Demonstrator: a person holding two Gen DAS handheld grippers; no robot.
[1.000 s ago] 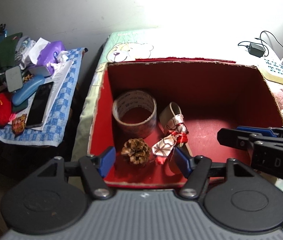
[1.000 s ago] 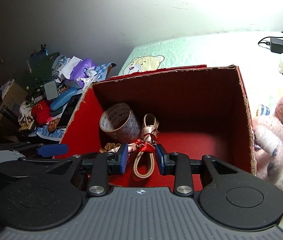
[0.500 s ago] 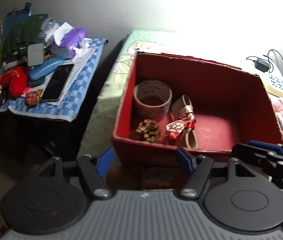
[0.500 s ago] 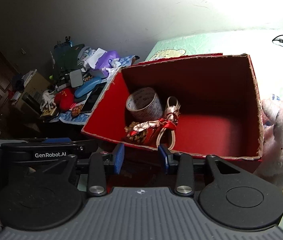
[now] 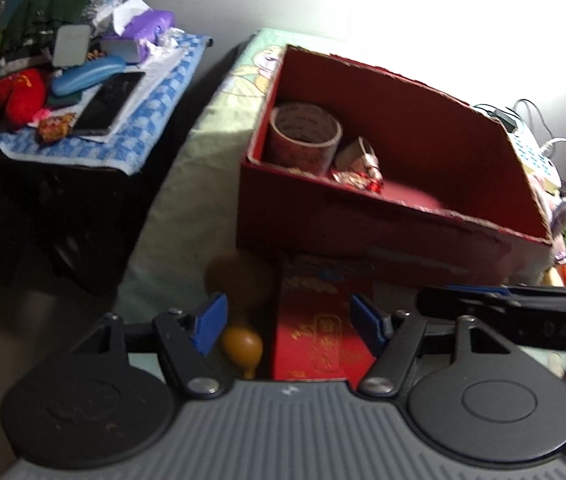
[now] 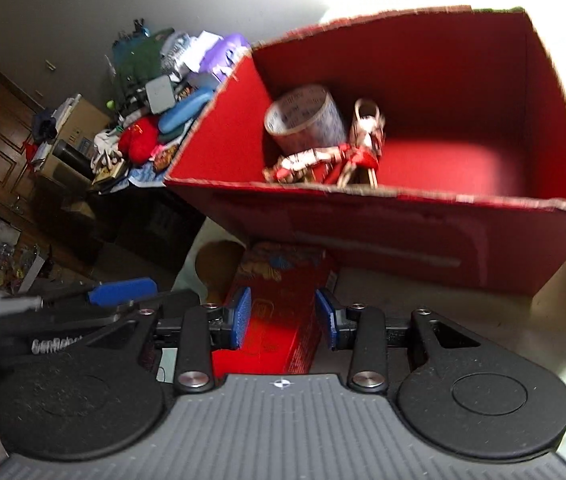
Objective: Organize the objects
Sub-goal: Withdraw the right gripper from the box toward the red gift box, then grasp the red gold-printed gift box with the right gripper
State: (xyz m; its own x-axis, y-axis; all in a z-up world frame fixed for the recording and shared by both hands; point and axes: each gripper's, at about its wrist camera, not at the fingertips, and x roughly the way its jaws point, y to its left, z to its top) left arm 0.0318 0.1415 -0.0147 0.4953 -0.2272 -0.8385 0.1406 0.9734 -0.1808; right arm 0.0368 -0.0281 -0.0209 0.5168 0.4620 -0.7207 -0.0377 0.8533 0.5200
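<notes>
Both pairs of fingers stand spread and hold nothing. From the right wrist view, my right gripper (image 6: 283,322) has its blue pads on either side of the small red packet (image 6: 279,312), which lies on the bedsheet (image 6: 463,312) just in front of the big red box (image 6: 403,236). I cannot tell whether the pads touch the packet's sides or hang slightly above it. My left gripper (image 5: 287,322) is opened wider; between its fingers I see the same packet (image 5: 323,332) and, toward the left finger, a brown gourd-shaped object (image 5: 241,346).

Inside the box sit a tape roll (image 6: 305,120) and a coiled cord with a red-and-white ribbon (image 6: 347,156), both crowded toward the left wall. The right half of the box floor is bare.

Procedure, as I judge it:
1. Treat the packet as the piece in hand; it is still outside the box.
2. Centre the right pads across the packet's narrow width, and lower until they flank its side faces rather than its top.
3. Close evenly; the carton looks light and may skid on the sheet if one pad lands first.
4. Keep the left gripper away from the right one, since they are close together.
5. Lift above the near box rim (image 6: 383,192) before moving forward, then set the packet on the bare right side.
</notes>
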